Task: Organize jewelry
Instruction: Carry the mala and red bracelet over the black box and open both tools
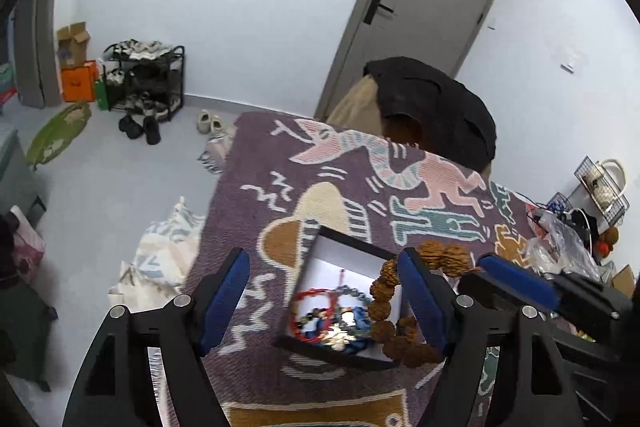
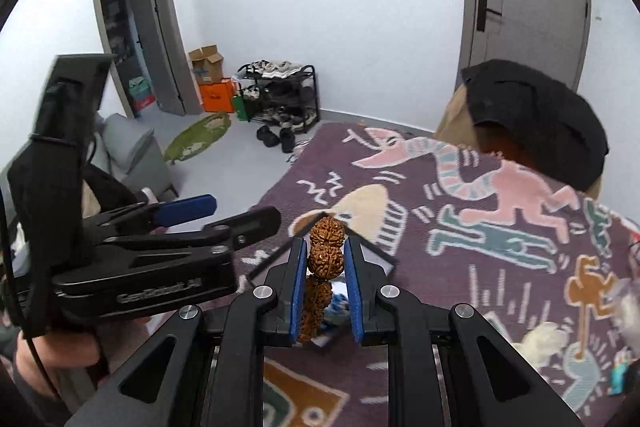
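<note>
Clamping the bead bracelet [image 2: 325, 255], the right gripper [image 2: 325, 267] lowers it into the box [image 1: 344, 259]; left gripper [image 1: 324, 291] spread apart.

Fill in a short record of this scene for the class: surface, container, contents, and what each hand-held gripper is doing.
surface: patterned purple cloth
container: open black-rimmed box, white inside
contents: red bracelet, blue beads
item in transit: brown rudraksha bead bracelet, hanging over the box's right edge
left hand-held gripper: open, above the box
right hand-held gripper: shut on the brown rudraksha bead bracelet
</note>
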`<state>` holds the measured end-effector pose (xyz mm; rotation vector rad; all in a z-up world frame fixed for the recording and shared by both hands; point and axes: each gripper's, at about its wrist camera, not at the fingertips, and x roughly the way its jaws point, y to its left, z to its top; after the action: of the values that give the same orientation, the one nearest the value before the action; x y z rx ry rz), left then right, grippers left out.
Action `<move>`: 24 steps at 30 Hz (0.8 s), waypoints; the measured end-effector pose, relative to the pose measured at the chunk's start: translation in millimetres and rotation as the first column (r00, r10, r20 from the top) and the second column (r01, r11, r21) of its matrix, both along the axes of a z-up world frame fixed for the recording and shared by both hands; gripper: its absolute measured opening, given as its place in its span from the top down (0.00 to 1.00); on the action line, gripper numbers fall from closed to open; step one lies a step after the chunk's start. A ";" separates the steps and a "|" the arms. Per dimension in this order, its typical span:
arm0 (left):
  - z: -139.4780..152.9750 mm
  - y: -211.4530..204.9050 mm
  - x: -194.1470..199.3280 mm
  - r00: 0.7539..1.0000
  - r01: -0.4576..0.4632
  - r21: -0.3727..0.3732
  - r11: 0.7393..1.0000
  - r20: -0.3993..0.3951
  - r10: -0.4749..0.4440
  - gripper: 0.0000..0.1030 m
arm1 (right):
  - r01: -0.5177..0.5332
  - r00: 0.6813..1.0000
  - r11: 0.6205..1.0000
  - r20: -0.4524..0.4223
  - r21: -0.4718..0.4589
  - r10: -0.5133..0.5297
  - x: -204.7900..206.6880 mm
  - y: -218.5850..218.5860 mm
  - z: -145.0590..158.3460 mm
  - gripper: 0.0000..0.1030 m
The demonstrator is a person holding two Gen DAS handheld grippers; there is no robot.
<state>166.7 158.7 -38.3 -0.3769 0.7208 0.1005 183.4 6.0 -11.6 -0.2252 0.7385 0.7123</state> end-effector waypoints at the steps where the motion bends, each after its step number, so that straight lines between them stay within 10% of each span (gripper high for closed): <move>1: 0.3 2.6 -0.8 1.000 -0.005 0.001 1.000 0.001 0.005 0.25 | -0.005 1.000 1.000 -0.006 0.012 0.005 0.8 4.8 -2.6 0.81; 7: -3.4 17.2 -9.8 0.999 -0.050 0.012 0.999 -0.003 0.050 0.25 | 0.004 0.999 0.997 -0.050 0.080 0.000 15.9 15.1 -10.7 0.79; 11: -5.5 18.3 -11.9 0.999 -0.051 0.024 0.998 -0.006 0.051 0.25 | 0.049 0.995 0.996 -0.088 0.080 -0.041 23.5 1.9 -22.1 0.33; 24: 3.4 -21.2 -10.4 0.999 0.017 0.040 0.999 0.034 -0.019 0.11 | 0.210 0.972 0.949 -0.158 0.235 -0.176 13.6 -96.1 -19.2 0.14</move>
<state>156.3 137.5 -34.9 -0.3336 0.6870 0.0907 197.0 -90.0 -30.9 0.1266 0.7800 0.6304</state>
